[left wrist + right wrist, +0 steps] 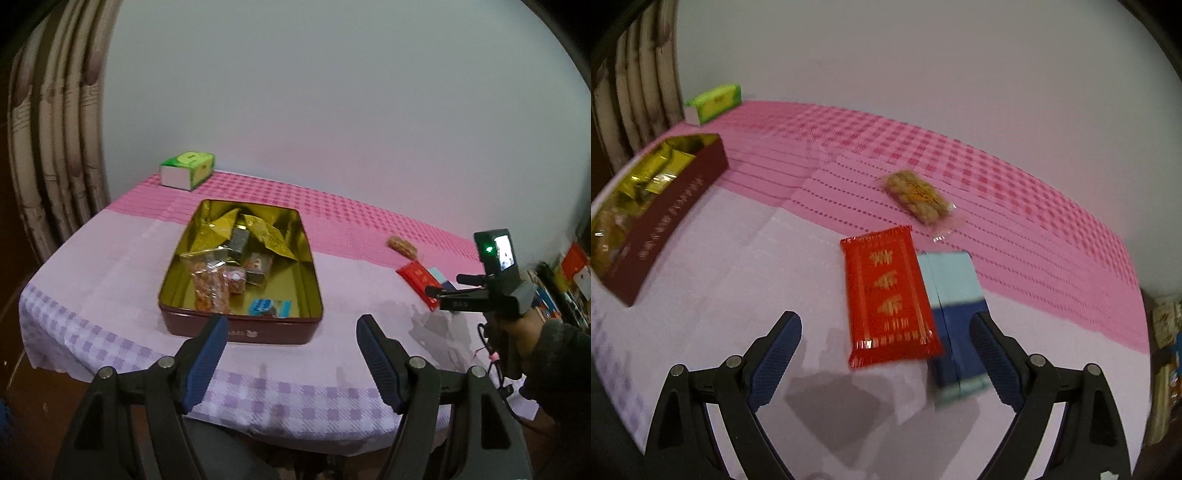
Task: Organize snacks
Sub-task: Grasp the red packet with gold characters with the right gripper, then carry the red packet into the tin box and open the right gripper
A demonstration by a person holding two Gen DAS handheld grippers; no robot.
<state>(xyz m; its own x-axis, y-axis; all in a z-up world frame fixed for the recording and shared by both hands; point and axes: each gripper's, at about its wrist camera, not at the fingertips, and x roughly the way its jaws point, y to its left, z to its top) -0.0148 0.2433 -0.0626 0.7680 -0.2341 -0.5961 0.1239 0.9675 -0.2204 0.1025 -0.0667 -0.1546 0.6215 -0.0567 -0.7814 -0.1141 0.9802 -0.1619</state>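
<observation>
Red foil catches the eye first: a flat red packet [891, 295] lies on the pink checked tablecloth [1015, 206], just ahead of the right gripper [886, 354], whose fingers stand wide apart with nothing between them. Touching the packet's right edge, and partly under it, is a blue box [955, 295] in pale and dark blue. Farther off sits a clear bag of peanuts [918, 195], apart from both. Well to the left is the tin [236, 332], dark red outside and gold within, already holding several snacks: gold wrappers, orange sweets, a small blue pack [269, 307]. The left gripper [291, 343] hovers at the tin's near wall, fingers open and empty.

Judging from this, the next grab is the risky part. The red packet overlaps the box, so closing on it could drag the box along or catch both at once. The foil looks slippery and thin; lying flat, it offers little edge, and the fingers may scrape the cloth and ruck it up instead. The right fingertip is already very near the box and could nudge it.

Much is unclear. The right view is smeared, so the packet's gold print cannot be read. The lettering on the tin's side is illegible too. What lies beneath the gold wrappers is hidden. A green box [188, 170] sits at the far left corner; its contents cannot be told. Clutter at the far right edge is cut off.
</observation>
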